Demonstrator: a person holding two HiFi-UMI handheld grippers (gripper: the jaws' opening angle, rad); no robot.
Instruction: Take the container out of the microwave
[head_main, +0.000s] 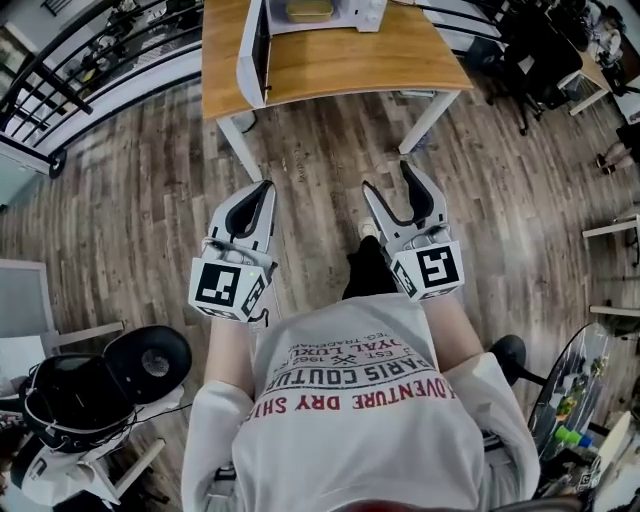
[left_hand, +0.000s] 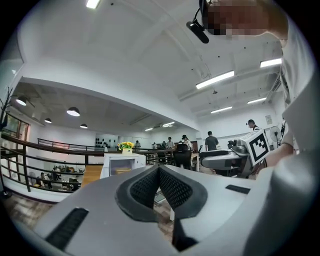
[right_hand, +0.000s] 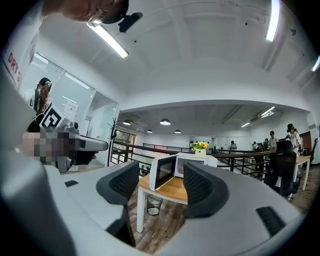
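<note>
A white microwave (head_main: 330, 12) stands on a wooden table (head_main: 330, 60) ahead of me, its door (head_main: 252, 50) swung open to the left. A tan container (head_main: 310, 10) sits inside it and also shows in the left gripper view (left_hand: 121, 170). Both grippers hang level over the wooden floor, well short of the table. My left gripper (head_main: 264, 188) is shut, pads meeting with nothing between them (left_hand: 159, 168). My right gripper (head_main: 388, 176) stands open and empty; between its jaws I see the microwave (right_hand: 192, 165) and its door (right_hand: 165, 171).
A waste bin (right_hand: 154, 204) stands under the table. A black office chair (head_main: 150, 360) is at my lower left, more black chairs (head_main: 530, 50) at the upper right, and a railing (head_main: 80, 60) runs along the upper left. People stand far off in the background.
</note>
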